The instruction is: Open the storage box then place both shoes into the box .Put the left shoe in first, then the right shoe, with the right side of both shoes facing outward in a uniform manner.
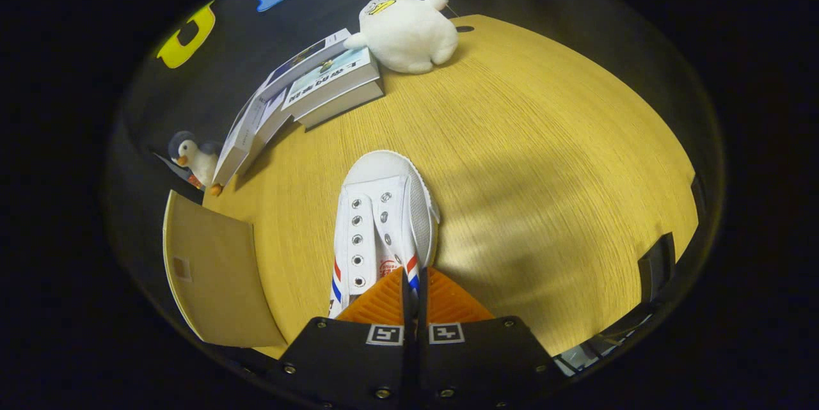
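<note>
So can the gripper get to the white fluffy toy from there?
Probably not yet: the gripper has its fingers shut on the white shoe, and the plush toy sits far beyond across bare table.

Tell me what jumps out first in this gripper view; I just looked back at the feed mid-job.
The white canvas shoe with red and blue side stripes grabs the eye: it hangs toe-forward from the gripper, whose jaws are shut on its collar edge above the wooden table. Beyond it, a white plush toy sits beside stacked books, with a small penguin toy near an open tan flap off to the side.
</note>
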A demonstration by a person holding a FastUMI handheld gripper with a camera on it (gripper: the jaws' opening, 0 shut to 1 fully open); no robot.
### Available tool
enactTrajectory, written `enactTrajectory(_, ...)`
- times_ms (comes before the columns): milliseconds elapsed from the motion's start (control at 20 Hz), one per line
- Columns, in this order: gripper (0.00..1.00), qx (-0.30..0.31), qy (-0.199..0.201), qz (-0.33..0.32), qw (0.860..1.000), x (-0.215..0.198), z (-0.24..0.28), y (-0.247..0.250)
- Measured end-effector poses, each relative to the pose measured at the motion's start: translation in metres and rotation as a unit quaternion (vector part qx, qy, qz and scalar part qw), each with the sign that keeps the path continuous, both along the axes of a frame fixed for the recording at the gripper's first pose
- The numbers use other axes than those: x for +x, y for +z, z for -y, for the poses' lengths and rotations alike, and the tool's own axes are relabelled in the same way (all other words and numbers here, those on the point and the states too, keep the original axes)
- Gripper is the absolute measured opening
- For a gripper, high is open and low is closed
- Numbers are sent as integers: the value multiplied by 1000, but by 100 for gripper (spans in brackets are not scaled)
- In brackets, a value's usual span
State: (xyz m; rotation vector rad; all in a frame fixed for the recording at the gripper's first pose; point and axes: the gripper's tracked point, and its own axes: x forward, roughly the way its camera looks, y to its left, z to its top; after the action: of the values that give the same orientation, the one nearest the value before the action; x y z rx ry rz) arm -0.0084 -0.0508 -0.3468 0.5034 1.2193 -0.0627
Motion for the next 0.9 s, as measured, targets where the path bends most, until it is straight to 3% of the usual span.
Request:
enactTrajectory(300,0,46,1,37,998,15,-32,55)
enactTrajectory(900,0,91,68,87,990,36,-146,146)
